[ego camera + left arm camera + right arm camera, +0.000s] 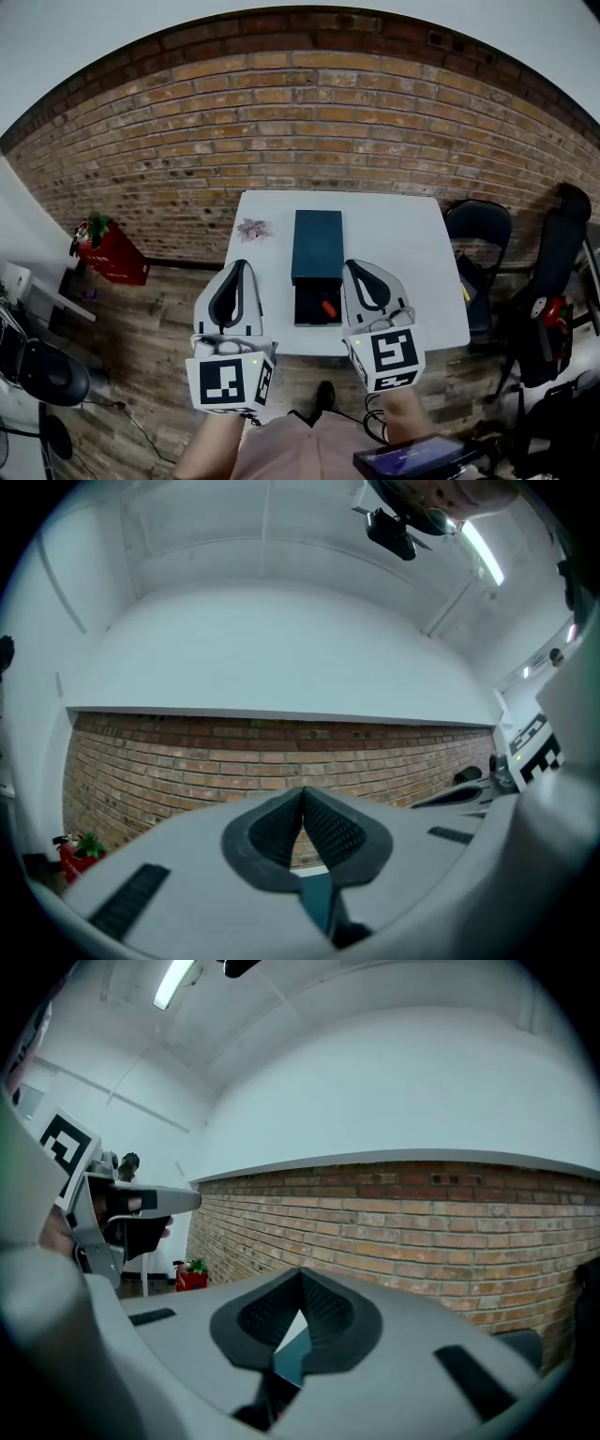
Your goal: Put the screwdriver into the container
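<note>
White left gripper (241, 265) and right gripper (350, 266), black ribbed jaws, black-and-white square-marker cubes (228, 381)

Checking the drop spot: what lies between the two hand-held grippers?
In the head view, the open drawer of the container, holding the screwdriver, lies between the left hand-held gripper and the right hand-held gripper.

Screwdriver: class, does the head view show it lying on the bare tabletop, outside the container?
No, the screwdriver lies inside the open drawer of the dark container on the white table.
</note>
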### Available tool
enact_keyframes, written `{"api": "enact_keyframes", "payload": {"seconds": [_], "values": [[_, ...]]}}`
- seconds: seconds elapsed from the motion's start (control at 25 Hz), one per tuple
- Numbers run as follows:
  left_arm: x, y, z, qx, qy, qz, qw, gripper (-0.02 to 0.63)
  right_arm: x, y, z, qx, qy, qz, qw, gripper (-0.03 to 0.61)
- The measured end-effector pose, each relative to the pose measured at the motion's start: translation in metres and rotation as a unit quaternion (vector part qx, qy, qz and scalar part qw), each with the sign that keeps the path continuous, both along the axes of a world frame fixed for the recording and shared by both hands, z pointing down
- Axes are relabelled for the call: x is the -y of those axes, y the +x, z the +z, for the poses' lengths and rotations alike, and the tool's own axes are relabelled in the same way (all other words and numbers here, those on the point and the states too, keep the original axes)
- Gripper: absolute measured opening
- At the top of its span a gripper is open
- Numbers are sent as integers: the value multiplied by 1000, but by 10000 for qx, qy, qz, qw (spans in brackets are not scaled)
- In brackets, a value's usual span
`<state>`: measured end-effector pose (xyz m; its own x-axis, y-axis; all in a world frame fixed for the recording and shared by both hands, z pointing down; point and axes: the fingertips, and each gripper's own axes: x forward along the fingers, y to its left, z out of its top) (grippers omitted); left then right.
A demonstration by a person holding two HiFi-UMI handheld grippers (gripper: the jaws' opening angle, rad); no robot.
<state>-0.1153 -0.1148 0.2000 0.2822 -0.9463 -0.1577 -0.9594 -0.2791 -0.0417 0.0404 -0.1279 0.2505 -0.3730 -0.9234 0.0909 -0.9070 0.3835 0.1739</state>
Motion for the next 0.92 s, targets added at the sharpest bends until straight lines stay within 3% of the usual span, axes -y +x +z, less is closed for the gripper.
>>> {"api": "enact_keyframes", "payload": {"seconds": [0.92], "values": [[1, -5, 8, -52, -73, 80, 9999, 12, -1, -10, 9, -52, -94, 17, 9999, -2]]}}
